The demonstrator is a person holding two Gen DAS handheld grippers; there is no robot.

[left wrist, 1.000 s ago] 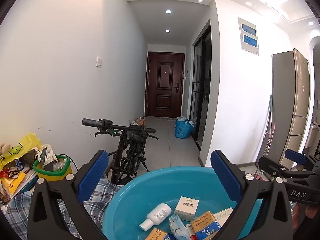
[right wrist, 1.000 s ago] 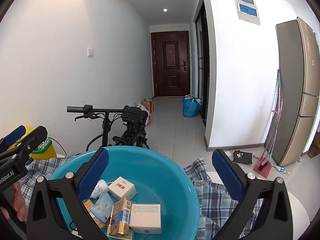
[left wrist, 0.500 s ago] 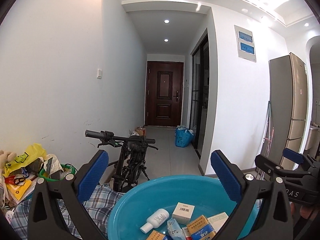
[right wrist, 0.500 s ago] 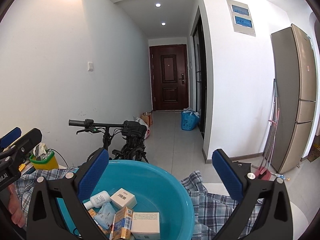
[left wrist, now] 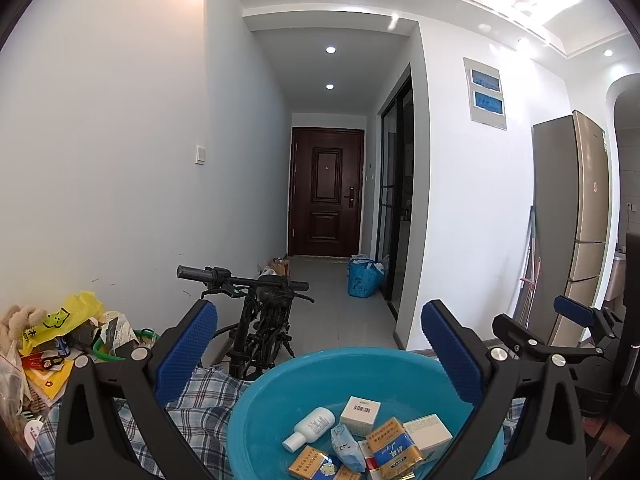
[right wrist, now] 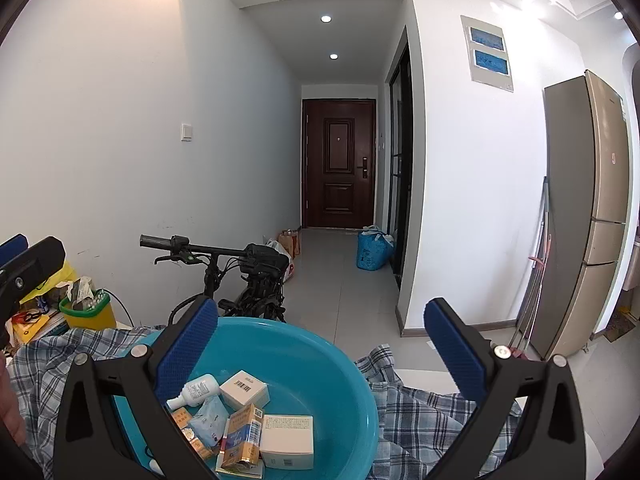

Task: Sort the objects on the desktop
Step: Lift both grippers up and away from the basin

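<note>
A blue plastic basin sits on a plaid cloth and holds a small white bottle, white boxes, yellow packets and a pale blue pouch. My left gripper hangs open above the basin's near side with nothing between its blue pads. My right gripper is open too, over the basin, empty. Each gripper shows at the edge of the other's view: the right gripper and the left gripper.
The plaid cloth covers the table. At the left lie a yellow-green tub, a yellow bag and mixed clutter. A black bicycle stands behind the table. Beyond are a hallway, a door and a fridge.
Both cameras have tilted upward, so the basin and its contents sit lower in each view and more ceiling shows. Both grippers stayed open.
</note>
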